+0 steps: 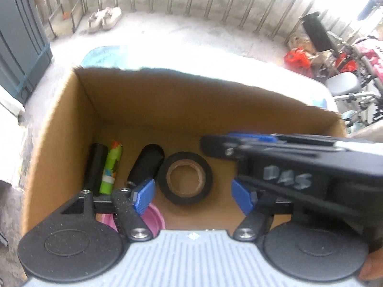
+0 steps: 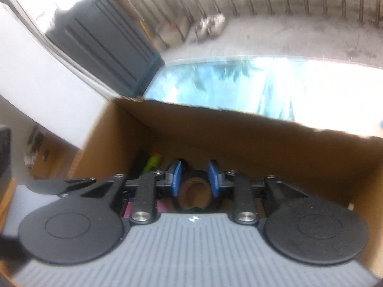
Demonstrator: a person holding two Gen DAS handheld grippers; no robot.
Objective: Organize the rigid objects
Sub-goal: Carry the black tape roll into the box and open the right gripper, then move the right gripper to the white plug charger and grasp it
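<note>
The cardboard box (image 1: 59,129) already holds a black tape roll (image 1: 185,178) and tubes, and both the left gripper (image 1: 192,197) and right gripper (image 2: 194,179) are wide open, holding nothing.

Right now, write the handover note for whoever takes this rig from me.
Left gripper: open, empty, held above the box floor.
Right gripper: open, its blue pads either side of the black roll of tape with a brown cardboard core; whether they touch it cannot be told.
In the brown cardboard box: the tape roll lies flat mid-floor; a black cylinder sits left of it; a thinner black tube and a green patterned tube lie side by side near the left wall; a pink round object is near the front, partly hidden.
Done: these items are boxed.
Left: nothing more is visible outside the box; check before stopping.
</note>
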